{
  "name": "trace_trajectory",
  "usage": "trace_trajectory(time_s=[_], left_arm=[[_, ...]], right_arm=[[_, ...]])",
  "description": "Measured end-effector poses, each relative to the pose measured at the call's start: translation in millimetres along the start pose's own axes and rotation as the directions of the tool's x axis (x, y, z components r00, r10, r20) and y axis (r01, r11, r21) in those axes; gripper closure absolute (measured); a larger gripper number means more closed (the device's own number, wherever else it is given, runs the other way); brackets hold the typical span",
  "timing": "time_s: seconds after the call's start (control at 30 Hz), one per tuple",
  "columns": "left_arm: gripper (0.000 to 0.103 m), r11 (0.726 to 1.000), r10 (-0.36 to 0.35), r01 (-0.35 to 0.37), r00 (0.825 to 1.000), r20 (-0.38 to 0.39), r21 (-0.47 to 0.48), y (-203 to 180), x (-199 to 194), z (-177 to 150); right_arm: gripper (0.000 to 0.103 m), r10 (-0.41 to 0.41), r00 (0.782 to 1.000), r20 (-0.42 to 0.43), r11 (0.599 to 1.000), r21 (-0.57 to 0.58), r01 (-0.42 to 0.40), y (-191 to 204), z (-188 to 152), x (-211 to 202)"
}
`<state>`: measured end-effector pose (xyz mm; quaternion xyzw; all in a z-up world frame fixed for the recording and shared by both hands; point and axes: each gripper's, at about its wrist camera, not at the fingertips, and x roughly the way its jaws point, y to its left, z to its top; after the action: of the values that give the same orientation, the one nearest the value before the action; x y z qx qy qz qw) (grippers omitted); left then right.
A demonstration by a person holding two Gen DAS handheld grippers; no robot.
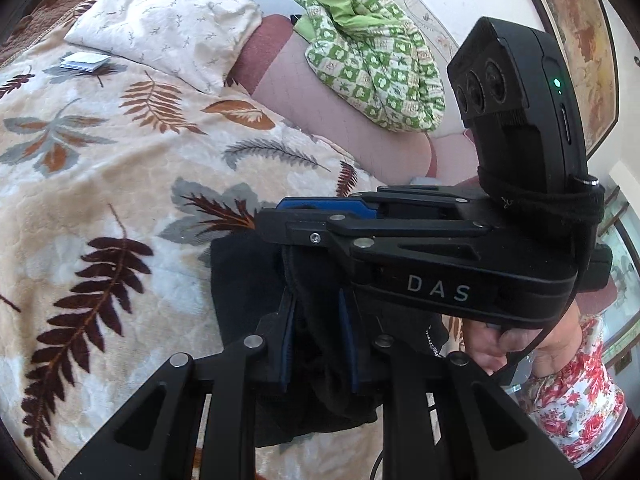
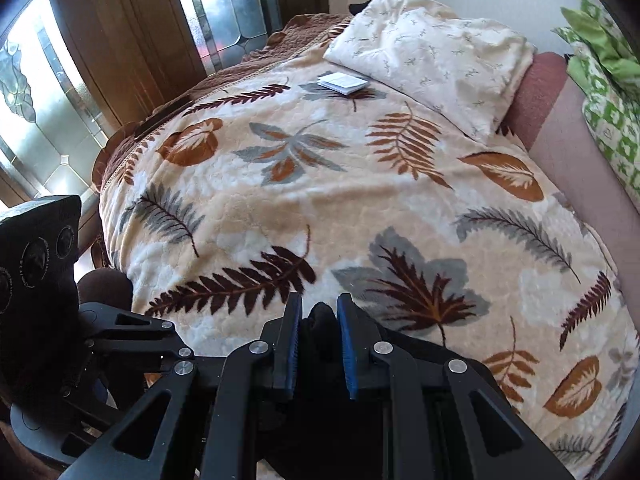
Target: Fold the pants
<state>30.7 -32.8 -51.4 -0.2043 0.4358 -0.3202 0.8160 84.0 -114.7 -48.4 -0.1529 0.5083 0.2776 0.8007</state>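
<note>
The black fabric pants (image 1: pixel 248 276) hang bunched at the lower centre of the left wrist view, over the cream plush bedspread with brown and grey leaf prints (image 1: pixel 100 168). The left gripper (image 1: pixel 318 340) has its blue-padded fingers (image 1: pixel 286 344) clenched on a fold of that dark cloth at the bottom middle. Just above it in the same view, the right gripper (image 1: pixel 320 216) crosses the frame from the right, its blue-tipped end pinching the pants' upper edge (a hand (image 1: pixel 516 344) in a red-flowered white sleeve (image 1: pixel 576 400) holds its handle at the lower right).

In the right wrist view, the right gripper (image 2: pixel 318 344) sits at the bottom centre with its fingers (image 2: pixel 348 344) clamped on a small black wad of the pants (image 2: pixel 320 320), the bedspread (image 2: pixel 340 200) spreading out beyond. A cream pillow with small sprig prints (image 2: pixel 432 52) lies at the upper right, a small white folded paper packet (image 2: pixel 342 81) just beside it, and a green-and-white patterned bundle (image 1: pixel 376 52) rests at the top centre of the left wrist view.
</note>
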Motion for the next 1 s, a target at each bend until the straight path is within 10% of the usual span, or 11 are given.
trace_trajectory(time_s=[0.27, 0.57, 0.83, 1.0], left_arm=[[0.075, 0.998, -0.012, 0.022, 0.986, -0.168, 0.062, -40, 65, -27], [0.052, 0.992, 0.059, -0.041, 0.985, -0.163, 0.116, -41, 24, -50], [0.052, 0.968, 0.25, -0.253, 0.957, -0.146, 0.001, 6, 23, -39], [0.051, 0.952, 0.306, -0.3, 0.934, -0.184, 0.059, 11, 42, -58]], right_arm=[[0.084, -0.092, 0.995, -0.037, 0.979, 0.179, 0.097, -80, -63, 13], [0.083, -0.267, 0.963, 0.016, 0.902, 0.356, 0.245, -128, -119, -37], [0.083, -0.045, 0.993, 0.113, 0.932, 0.363, 0.001, -68, -109, -22], [0.083, -0.04, 0.999, 0.02, 0.894, 0.447, 0.027, -74, -116, 29]])
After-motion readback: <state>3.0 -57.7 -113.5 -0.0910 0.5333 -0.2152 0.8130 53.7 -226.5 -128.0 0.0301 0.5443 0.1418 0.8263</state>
